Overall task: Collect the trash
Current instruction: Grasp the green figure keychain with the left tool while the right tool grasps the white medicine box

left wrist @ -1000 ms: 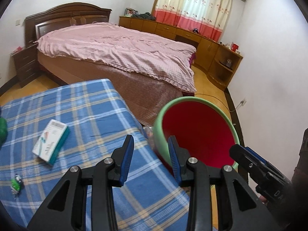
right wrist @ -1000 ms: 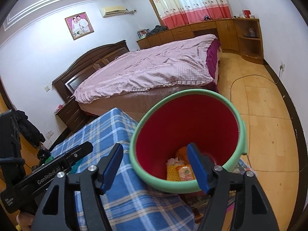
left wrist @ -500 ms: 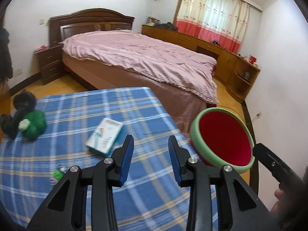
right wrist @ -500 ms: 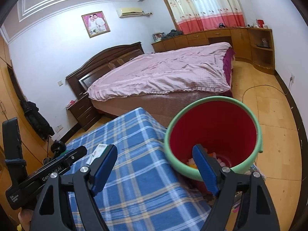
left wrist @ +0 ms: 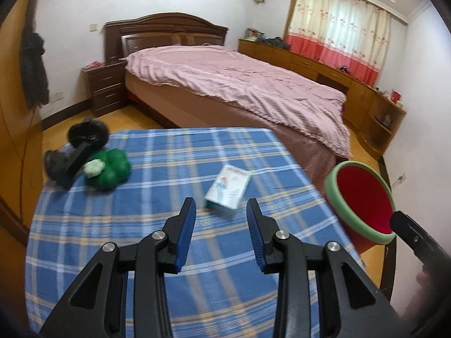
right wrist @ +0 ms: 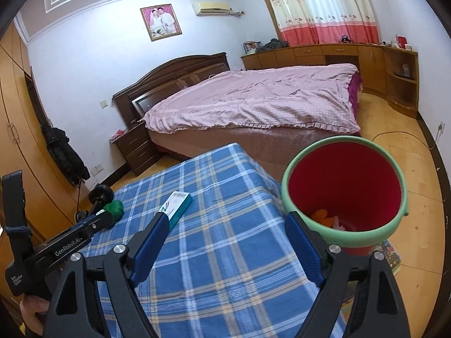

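A white and teal carton lies on the blue plaid table, just beyond my open, empty left gripper. It also shows in the right wrist view. A red bin with a green rim stands off the table's right edge, with orange and pink trash inside; it also shows in the left wrist view. My right gripper is open and empty, above the table's near right part, next to the bin.
A green plush toy and a black dumbbell lie at the table's far left. A bed with a pink cover stands behind the table. Wooden cabinets line the far wall. The floor is wood.
Both grippers have drawn back and swung left from the bin. The carton now sits in front of the left gripper, and the toy and dumbbell have come into view. Both stay open.
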